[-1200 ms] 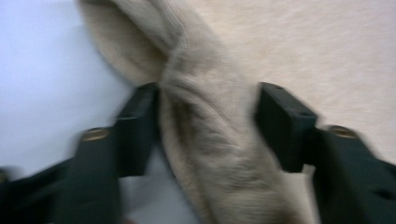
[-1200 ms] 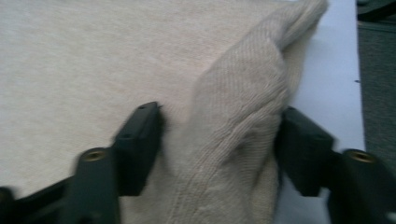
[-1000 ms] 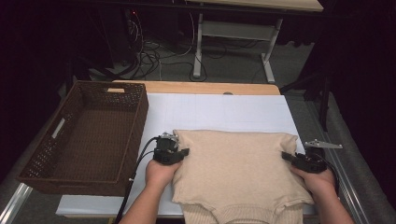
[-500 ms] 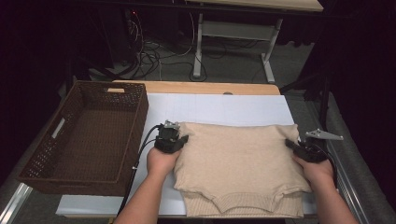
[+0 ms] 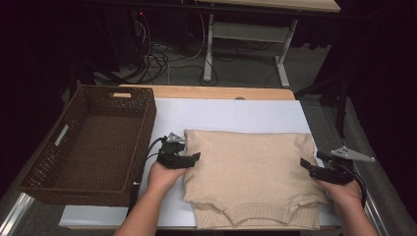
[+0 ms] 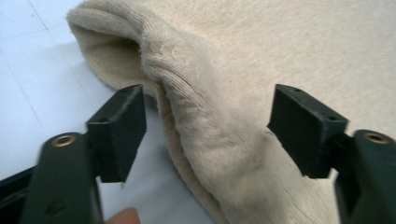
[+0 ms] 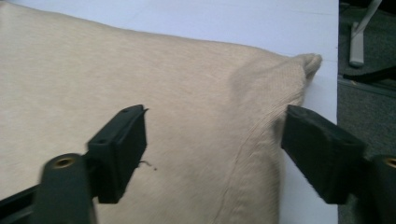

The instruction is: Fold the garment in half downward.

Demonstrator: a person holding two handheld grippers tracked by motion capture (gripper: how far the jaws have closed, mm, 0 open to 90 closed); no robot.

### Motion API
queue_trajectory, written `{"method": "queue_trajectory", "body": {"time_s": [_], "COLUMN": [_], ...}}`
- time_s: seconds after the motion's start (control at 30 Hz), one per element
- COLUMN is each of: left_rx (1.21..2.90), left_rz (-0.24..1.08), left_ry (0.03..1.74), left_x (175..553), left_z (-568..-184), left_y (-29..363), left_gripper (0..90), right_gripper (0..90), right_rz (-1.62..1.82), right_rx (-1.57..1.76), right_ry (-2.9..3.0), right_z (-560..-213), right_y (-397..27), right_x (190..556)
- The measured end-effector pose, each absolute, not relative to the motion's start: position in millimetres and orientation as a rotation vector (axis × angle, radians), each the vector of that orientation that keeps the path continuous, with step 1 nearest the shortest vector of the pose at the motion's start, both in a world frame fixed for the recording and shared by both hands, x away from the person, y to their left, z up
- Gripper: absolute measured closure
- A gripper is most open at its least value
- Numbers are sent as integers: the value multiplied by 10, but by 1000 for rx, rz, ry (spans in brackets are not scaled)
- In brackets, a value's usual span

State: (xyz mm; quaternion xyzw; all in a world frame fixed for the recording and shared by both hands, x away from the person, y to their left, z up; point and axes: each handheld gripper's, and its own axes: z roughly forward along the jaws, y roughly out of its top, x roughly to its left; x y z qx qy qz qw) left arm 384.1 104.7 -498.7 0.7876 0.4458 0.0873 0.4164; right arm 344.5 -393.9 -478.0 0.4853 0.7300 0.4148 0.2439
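Since a second ago we are seeing the beige sweater (image 5: 251,177) lying farther up the white sheet (image 5: 231,115), its ribbed hem now on the near edge rather than hanging off, and both pairs of jaws have just been opening. We are judging that the hands were pulling it flat by its two side edges and are now letting go. Our left gripper (image 5: 193,158) is standing wide at the sweater's left fold, the cloth lying loose between its jaws, unpinched. Our right gripper (image 5: 310,166) is gaping likewise over the right edge, holding nothing. Left of everything, the wicker basket (image 5: 64,147) is waiting.
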Motion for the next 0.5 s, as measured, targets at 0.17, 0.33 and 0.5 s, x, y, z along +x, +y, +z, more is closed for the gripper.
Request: {"method": "queue_trajectory", "body": {"time_s": [0.17,0.33,0.5], "left_rx": [1982,1991,2002], "left_rz": [224,237,220], "left_ry": [1121,1117,1108], "left_x": [3760,3738,3743], "left_z": [-4971,-4957,-4989], "left_y": [1056,1070,1075], "left_gripper": [119,28,0], "right_gripper": [62,0,0], "right_rz": [1164,1202,1218], "right_rx": [1291,1246,1226], "right_ry": [1988,1972,2004], "right_z": [-4741,-4702,-4760], "right_y": [-3862,-3746,-3571], "right_x": [3197,2954,2804]}}
